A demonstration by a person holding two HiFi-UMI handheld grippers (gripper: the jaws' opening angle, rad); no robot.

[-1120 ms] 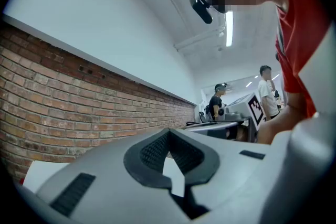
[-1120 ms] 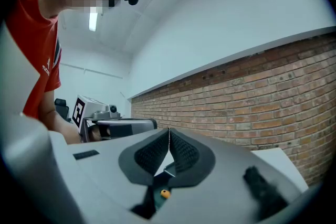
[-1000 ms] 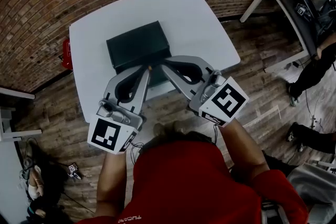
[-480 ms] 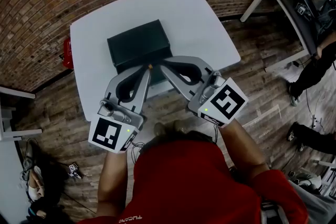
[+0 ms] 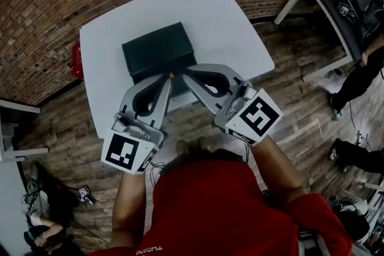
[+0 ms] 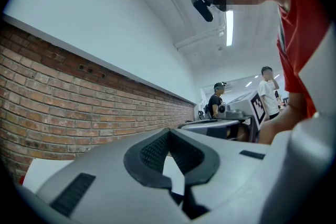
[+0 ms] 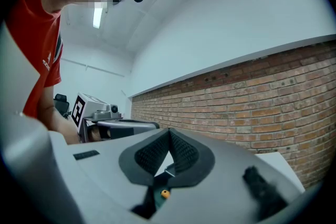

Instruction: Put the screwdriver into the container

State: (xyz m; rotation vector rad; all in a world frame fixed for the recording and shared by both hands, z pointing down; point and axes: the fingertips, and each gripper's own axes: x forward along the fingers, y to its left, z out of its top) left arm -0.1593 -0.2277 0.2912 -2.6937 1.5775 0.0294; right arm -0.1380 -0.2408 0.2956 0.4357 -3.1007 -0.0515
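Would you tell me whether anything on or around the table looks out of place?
Nothing looks spilled or damaged. The dark container sits flat on the white table. The one oddity is a red object at the table's left edge, seemingly off the tabletop; I cannot tell what it is.

Even, bright ceiling-strip light (image 7: 97,14) fell from overhead; fisheye bending and dark vignetting marked every edge, near gripper bodies blurred.

The only lettering that shows is small white print (image 5: 153,250), upside down and seemingly "TUCANO", at the neck of the person's red shirt (image 5: 204,213), while the cubes on the left gripper (image 5: 168,77) and right gripper (image 5: 183,74) carry black-and-white square code markers.
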